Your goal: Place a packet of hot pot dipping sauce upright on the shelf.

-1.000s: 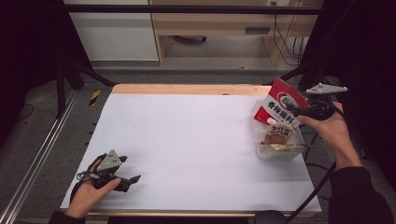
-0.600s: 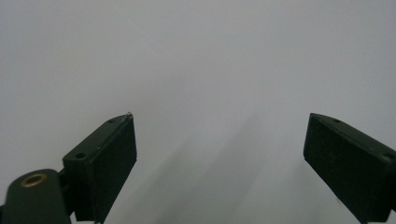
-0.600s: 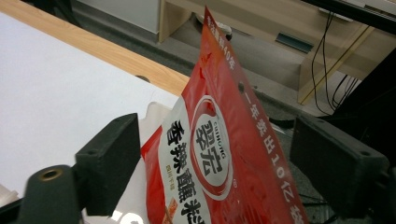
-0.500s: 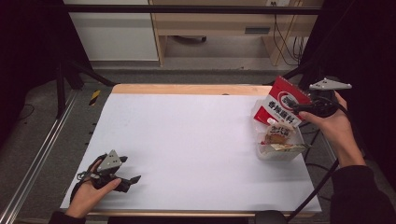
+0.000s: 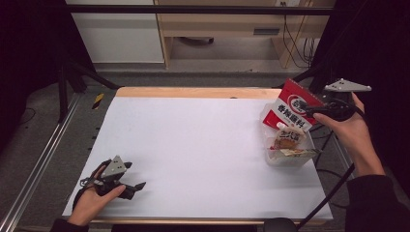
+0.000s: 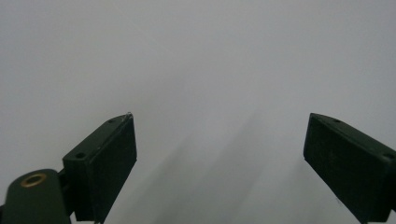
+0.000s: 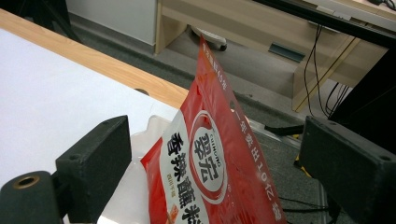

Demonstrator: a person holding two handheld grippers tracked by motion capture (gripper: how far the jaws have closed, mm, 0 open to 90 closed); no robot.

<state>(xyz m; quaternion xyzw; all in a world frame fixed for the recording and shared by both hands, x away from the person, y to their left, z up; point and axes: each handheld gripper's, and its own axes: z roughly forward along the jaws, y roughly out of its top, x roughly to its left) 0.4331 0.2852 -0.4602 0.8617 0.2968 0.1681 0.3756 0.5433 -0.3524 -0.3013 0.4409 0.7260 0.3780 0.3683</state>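
- The red packet (image 5: pixel 292 110) leaned upright in the clear box (image 5: pixel 289 153).
- The right hand-held gripper (image 5: pixel 309 112), jaws just spreading, stood beside the box with the packet loose between them.
- The left hand-held gripper (image 5: pixel 138 187) lay spread far from the box.

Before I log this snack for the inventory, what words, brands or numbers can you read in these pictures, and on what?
"CUIHONG" and "翠宏": round logo on the red packet.
"香辣蘸料": large characters under that logo, the last cut off at the edge of the right gripper view.
White print along the packet's red edge: characters and a number, too slanted to read surely.
Small packets in the clear container: print too small to read.
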